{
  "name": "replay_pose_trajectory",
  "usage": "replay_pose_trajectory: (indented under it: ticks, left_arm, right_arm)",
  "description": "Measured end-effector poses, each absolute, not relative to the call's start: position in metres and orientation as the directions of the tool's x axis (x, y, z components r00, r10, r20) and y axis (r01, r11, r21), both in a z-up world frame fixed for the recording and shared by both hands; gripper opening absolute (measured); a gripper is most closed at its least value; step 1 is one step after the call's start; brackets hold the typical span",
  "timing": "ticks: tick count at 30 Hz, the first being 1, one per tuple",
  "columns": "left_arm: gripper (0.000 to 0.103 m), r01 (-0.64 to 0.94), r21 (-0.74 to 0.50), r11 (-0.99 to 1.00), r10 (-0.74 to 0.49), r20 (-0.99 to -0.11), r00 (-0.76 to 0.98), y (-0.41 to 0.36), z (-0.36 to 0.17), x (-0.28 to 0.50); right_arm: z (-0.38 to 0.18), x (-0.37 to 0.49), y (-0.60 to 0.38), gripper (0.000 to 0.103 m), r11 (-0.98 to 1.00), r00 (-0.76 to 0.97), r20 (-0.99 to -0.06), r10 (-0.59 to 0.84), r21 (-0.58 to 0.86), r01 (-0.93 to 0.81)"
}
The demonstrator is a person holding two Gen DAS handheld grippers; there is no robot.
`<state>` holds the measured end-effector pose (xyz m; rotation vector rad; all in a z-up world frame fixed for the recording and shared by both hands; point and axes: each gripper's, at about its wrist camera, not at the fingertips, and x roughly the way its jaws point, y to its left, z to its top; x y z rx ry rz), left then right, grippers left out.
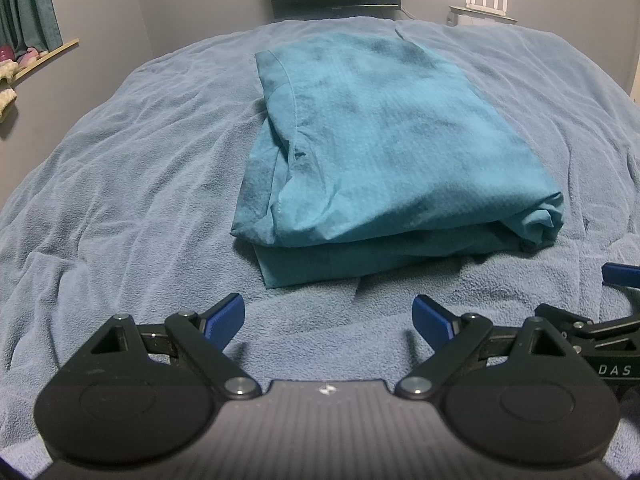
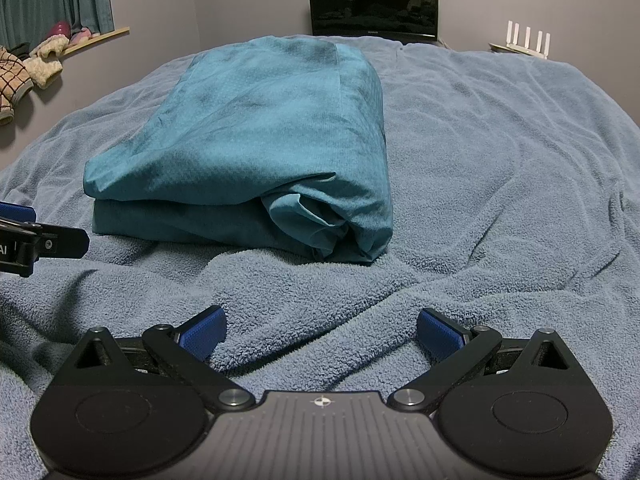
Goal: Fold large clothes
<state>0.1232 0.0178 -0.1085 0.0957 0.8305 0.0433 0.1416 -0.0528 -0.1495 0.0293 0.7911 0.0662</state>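
Covering the whole bed, a rumpled pale-blue fleece blanket (image 1: 120,168) carries the folded teal cotton garment (image 1: 372,140) at its middle, just beyond both tools. Soft, light and limp, that thin cloth would likely sag and slide apart if lifted by one layer; the bunched near right corner (image 2: 340,224) looks the best place to pinch every layer. Left gripper (image 1: 328,320) and right gripper (image 2: 322,330) hover released, holding nothing.
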Motion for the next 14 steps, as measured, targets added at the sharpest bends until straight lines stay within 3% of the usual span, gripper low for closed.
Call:
replay_pose_trajectory:
  ticks: [14]
  left_arm:
    - [0.091,0.028,0.074,0.997,0.037,-0.75,0.66,0.0219,-0.1114,0.1272]
  right_arm:
    - [-0.1505,0.1408,-0.0526,0.103,0.998,0.7,-0.711,0.07,0.051,-0.047]
